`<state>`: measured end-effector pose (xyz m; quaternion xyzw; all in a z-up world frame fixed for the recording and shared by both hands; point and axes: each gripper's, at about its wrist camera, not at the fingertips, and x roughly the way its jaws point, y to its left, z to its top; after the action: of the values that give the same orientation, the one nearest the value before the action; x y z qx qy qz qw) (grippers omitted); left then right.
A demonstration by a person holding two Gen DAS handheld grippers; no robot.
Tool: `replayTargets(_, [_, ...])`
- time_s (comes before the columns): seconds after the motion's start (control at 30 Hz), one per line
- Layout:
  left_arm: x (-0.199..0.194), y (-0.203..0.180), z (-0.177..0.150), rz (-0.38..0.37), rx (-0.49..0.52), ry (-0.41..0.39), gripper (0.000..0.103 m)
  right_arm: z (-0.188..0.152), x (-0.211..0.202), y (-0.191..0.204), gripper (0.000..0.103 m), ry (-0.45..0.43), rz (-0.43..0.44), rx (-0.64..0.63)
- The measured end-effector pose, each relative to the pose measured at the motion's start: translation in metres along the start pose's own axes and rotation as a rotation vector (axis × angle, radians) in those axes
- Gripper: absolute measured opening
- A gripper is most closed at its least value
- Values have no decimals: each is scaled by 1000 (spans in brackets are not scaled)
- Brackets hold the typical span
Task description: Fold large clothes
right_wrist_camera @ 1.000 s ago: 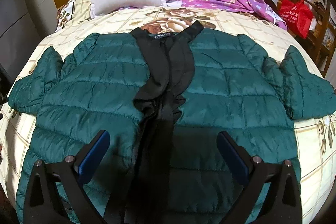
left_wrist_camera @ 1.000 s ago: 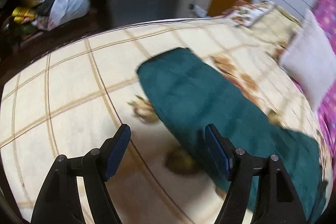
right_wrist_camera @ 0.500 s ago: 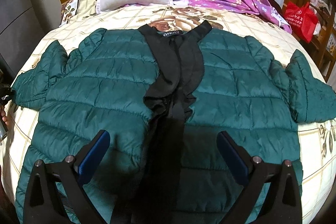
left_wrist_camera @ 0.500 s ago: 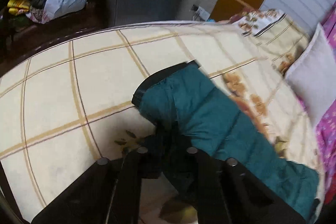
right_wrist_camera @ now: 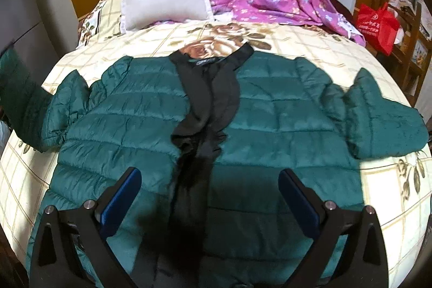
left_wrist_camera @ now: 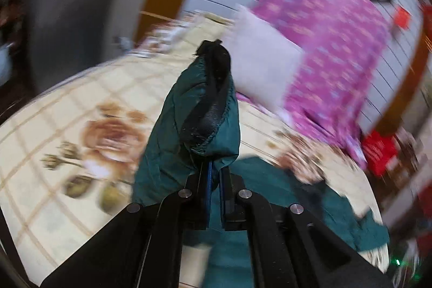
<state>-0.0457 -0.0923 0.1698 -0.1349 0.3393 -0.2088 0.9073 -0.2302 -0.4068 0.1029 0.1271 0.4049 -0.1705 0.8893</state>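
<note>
Across the floral bed (right_wrist_camera: 310, 45), the green jacket (right_wrist_camera: 270, 112) is lying open. Left tongs (left_wrist_camera: 213, 177) are clamping its sleeve cuff (left_wrist_camera: 205, 109) aloft; right tongs (right_wrist_camera: 210, 196) are hovering agape. Slippery fabric may be sliding free.

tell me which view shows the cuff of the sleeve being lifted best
The left wrist view. The left gripper is shut on the sleeve, and the black-lined cuff stands right in front of the lens, though blurred. The right wrist view shows only a dark green stretch of that sleeve at its left edge, cuff unseen.
</note>
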Motion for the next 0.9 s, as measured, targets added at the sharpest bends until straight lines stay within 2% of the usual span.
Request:
replayTargets(0.2, [32,-88,-44,-77,98,114,0,-3,-12,-28,103,-10,-30,18])
replayTargets(0.37, [63,-133,-83,-108,148,214,0,-7,-9,-57,103,1,-56,55])
replayTargets(0.57, [93,-159,-123,-138,172,297,0,-16,5,-79,103,29,-58,98])
replayTargets(0.67, [108,-165,-137,-198,141,381,0,-18,11,-83,103,42,-65,98])
replayTargets(0.73, [112,-165,-143,-267,126,455,0,-17,14,-86,103,50,-61,105])
replayTargets(0.77, [109,-166,-144,-288,133,466,0,-16,14,-87,103,51,-61,110])
replayTargets(0.83, [91,-165,-139,-331,166,445,11,-13,14,-91,103,48,-56,126])
replayTargets(0.9, [66,-160,-126,-358,196,389,26,-9,15,-93,103,43,-39,154])
